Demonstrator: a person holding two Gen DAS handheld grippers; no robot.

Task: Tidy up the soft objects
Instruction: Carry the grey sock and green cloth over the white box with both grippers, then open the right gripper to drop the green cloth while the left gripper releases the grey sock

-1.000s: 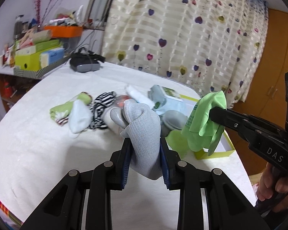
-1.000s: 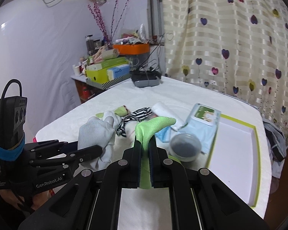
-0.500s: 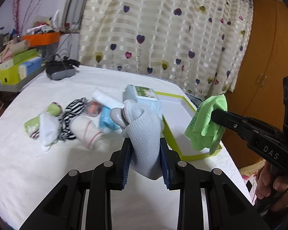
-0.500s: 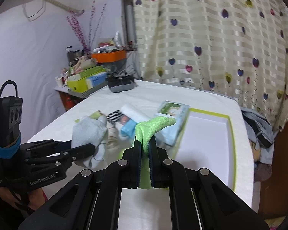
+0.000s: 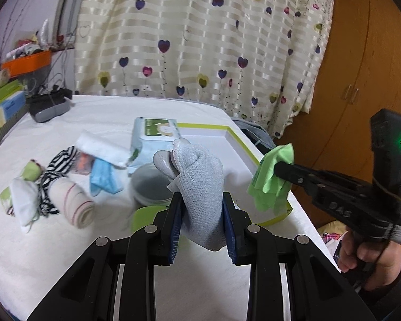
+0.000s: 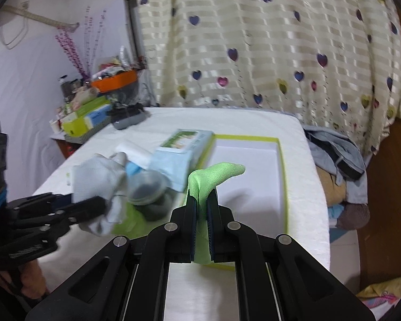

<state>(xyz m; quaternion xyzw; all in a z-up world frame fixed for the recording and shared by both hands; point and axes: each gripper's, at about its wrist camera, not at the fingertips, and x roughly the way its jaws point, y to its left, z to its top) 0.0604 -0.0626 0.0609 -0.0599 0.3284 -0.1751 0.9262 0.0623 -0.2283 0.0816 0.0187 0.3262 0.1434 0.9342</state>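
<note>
Left gripper (image 5: 201, 200) clamped on a grey knitted work glove (image 5: 197, 182). Right gripper (image 6: 202, 200) pinching a crumpled lime-green cloth (image 6: 214, 176) above the white, green-rimmed tray (image 6: 280, 160).

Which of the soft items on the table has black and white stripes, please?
The striped sock, lying between the green-cuffed white sock and the beige roll.

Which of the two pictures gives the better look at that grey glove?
The left wrist view: the grey glove fills the centre, sharp, its knit visible, clamped in the left tool. The right wrist view shows it only from the side at the left, blurred.
</note>
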